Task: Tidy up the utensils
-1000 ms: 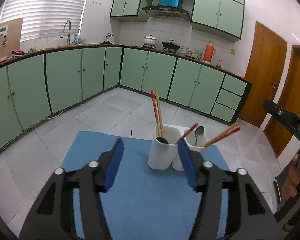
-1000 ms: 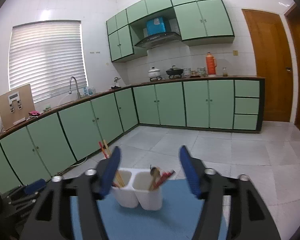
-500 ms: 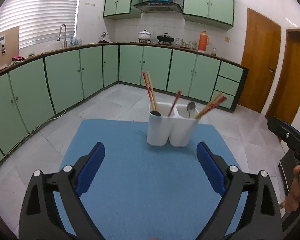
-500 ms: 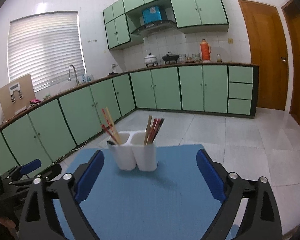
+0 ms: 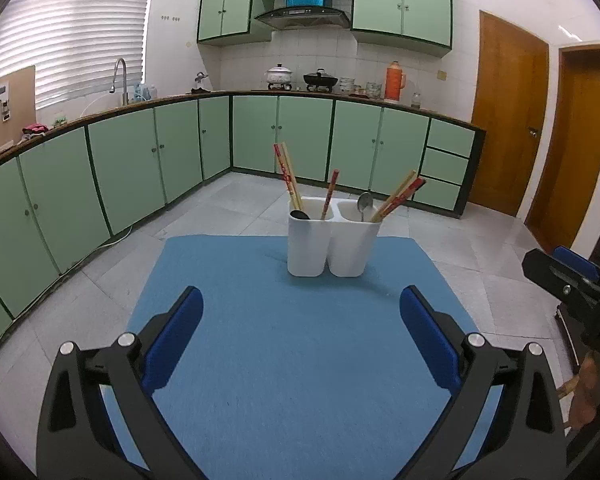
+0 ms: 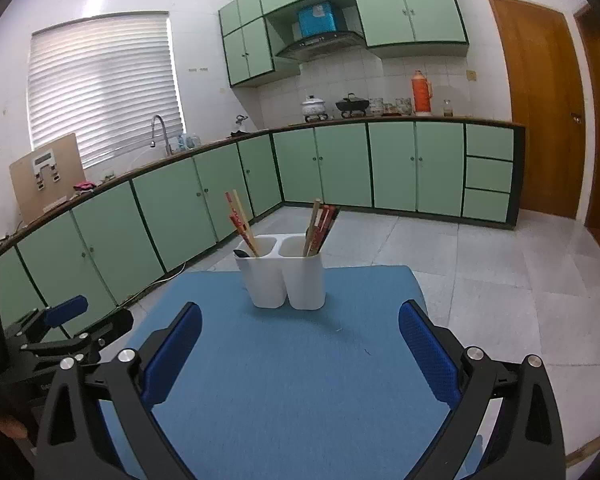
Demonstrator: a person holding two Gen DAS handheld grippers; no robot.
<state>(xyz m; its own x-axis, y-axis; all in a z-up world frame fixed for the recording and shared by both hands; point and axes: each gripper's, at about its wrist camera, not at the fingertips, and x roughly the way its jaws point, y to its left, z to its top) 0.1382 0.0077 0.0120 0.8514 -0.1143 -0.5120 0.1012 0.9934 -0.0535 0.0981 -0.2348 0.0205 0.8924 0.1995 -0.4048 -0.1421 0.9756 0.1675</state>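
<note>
A white two-compartment utensil holder (image 5: 331, 240) stands at the far side of a blue mat (image 5: 292, 360). Its left compartment holds chopsticks (image 5: 287, 176) and a dark spoon (image 5: 300, 214); its right compartment holds a metal spoon (image 5: 365, 203) and more chopsticks (image 5: 400, 195). My left gripper (image 5: 300, 336) is open and empty, well back from the holder. My right gripper (image 6: 300, 344) is open and empty too, facing the holder (image 6: 285, 276) from the near side of the mat (image 6: 300, 380). Each gripper shows at the edge of the other's view.
The mat lies on a small table over a grey tiled floor (image 5: 220, 216). Green kitchen cabinets (image 5: 140, 160) run along the far walls, with a sink, pots and an orange flask (image 5: 394, 82) on the counter. Wooden doors (image 5: 508, 116) stand at the right.
Both grippers have opened wide and pulled back from the holder, which now looks smaller and farther off in both views. The holder stands still on the mat.
</note>
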